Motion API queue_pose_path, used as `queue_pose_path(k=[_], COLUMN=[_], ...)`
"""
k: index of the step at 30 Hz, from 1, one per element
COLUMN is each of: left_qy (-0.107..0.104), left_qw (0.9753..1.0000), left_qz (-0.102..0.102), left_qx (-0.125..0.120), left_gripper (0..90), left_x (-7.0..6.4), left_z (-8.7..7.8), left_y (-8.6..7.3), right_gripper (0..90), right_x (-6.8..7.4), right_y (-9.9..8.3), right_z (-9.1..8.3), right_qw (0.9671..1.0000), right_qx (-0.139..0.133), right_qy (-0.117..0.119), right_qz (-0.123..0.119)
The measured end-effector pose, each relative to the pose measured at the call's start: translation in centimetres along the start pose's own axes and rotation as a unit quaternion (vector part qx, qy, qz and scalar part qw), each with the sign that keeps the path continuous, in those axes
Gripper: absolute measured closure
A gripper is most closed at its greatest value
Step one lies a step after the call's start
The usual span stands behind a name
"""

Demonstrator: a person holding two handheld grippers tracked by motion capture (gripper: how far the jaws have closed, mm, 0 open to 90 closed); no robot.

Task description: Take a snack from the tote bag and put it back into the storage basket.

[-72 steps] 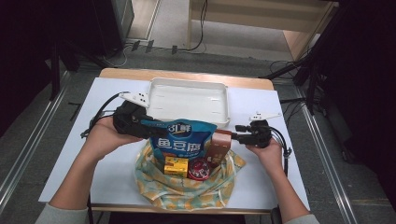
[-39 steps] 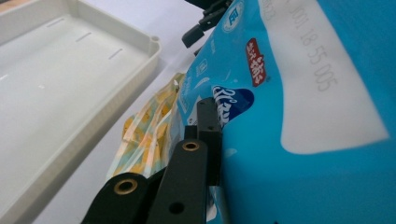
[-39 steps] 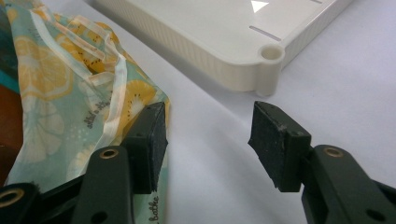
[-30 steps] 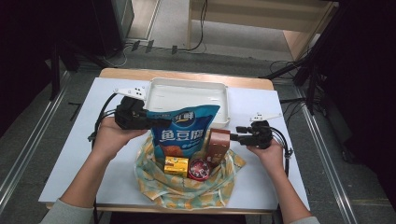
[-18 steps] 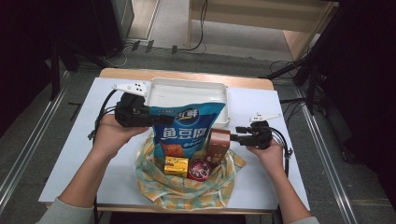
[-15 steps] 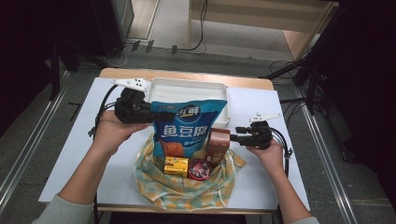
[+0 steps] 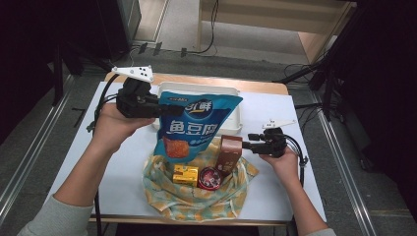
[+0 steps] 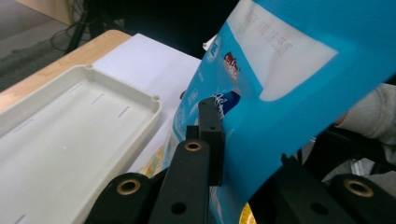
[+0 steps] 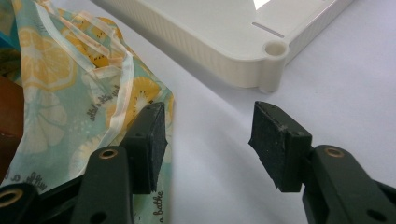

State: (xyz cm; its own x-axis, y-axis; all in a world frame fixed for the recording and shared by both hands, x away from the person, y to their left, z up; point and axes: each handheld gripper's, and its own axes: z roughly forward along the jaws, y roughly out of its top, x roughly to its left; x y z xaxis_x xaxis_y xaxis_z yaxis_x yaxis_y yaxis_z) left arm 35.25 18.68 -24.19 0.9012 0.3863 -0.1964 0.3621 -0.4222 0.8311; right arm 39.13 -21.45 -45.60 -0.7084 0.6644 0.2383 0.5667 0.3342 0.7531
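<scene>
A blue snack bag (image 7: 192, 125) hangs in the air over the front edge of the white tray (image 7: 231, 93), held by its upper left corner. My left gripper (image 7: 164, 109) is shut on that corner; in the left gripper view the blue snack bag (image 8: 280, 88) sits between the jaws of my left gripper (image 8: 233, 158). My right gripper (image 7: 252, 140) stands open just right of a brown pouch (image 7: 229, 152), touching nothing. In the right gripper view my right gripper (image 9: 208, 133) gapes over bare table beside the cloth bag (image 9: 79, 93).
A lemon-print cloth bag (image 7: 196, 189) lies open at the table's front, with a yellow box (image 7: 185, 174) and a round red tin (image 7: 210, 177) inside it. The white tray (image 9: 224, 32) is empty. The table's left and right sides are bare white.
My left gripper has lifted the blue snack bag up out of the cloth bag and back toward the tray. The right gripper has stayed put.
</scene>
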Motion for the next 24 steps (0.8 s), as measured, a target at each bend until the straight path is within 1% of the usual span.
queue_pose_path(k=[3, 5, 7, 8, 11, 12, 14, 17, 20, 22, 24], left_qy=[0.003, 0.007, 0.011, 0.017, 0.025, 0.032, 0.039, 0.051, 0.059, 0.064, 0.065], left_qw=[1.0, 0.9999, 0.9999, 0.9998, 0.9995, 0.9993, 0.999, 0.9985, 0.998, 0.9977, 0.9975], left_qz=[0.0, -0.003, -0.006, -0.007, -0.01, -0.008, -0.004, -0.011, -0.018, -0.021, -0.025], left_qx=[-0.005, -0.008, -0.011, -0.011, -0.015, -0.016, -0.018, -0.017, -0.014, -0.013, -0.013], left_gripper=[88.7, 88.6, 88.6, 88.6, 88.7, 88.7, 88.8, 88.8, 88.8, 88.8, 88.8], left_x=[0.0, 0.2, 0.5, 0.7, 1.0, 1.1, 1.1, 1.6, 2.0, 2.3, 2.7], left_z=[-0.7, -1.2, -1.8, -2.1, -2.8, -3.1, -3.5, -4.1, -4.5, -4.7, -4.9], left_y=[0.3, 0.4, 0.5, 0.6, 0.7, 0.6, 0.5, 0.4, 0.4, 0.5, 0.5], right_gripper=[46.8, 46.8, 46.9, 46.8, 46.8, 46.8, 46.8, 46.8, 46.8, 46.8, 46.8], right_x=[0.0, 0.1, 0.2, 0.2, 0.2, 0.2, 0.3, 0.4, 0.6, 0.6, 0.6], right_y=[0.0, 0.1, 0.1, 0.1, 0.1, 0.1, 0.1, 0.2, 0.3, 0.4, 0.4], right_z=[-0.1, -0.2, -0.2, -0.2, -0.1, -0.1, -0.1, -0.1, -0.1, 0.0, 0.0], right_qw=[1.0, 1.0, 1.0, 1.0, 1.0, 1.0, 1.0, 0.9999, 0.9999, 0.9998, 0.9998], right_qx=[-0.004, -0.007, -0.008, -0.007, -0.004, -0.004, -0.005, -0.01, -0.011, -0.012, -0.011], right_qy=[-0.002, 0.0, -0.001, 0.0, 0.0, 0.0, 0.0, 0.004, 0.006, 0.005, 0.006], right_qz=[-0.002, 0.001, -0.003, -0.003, -0.005, -0.005, -0.006, -0.004, -0.009, -0.013, -0.012])
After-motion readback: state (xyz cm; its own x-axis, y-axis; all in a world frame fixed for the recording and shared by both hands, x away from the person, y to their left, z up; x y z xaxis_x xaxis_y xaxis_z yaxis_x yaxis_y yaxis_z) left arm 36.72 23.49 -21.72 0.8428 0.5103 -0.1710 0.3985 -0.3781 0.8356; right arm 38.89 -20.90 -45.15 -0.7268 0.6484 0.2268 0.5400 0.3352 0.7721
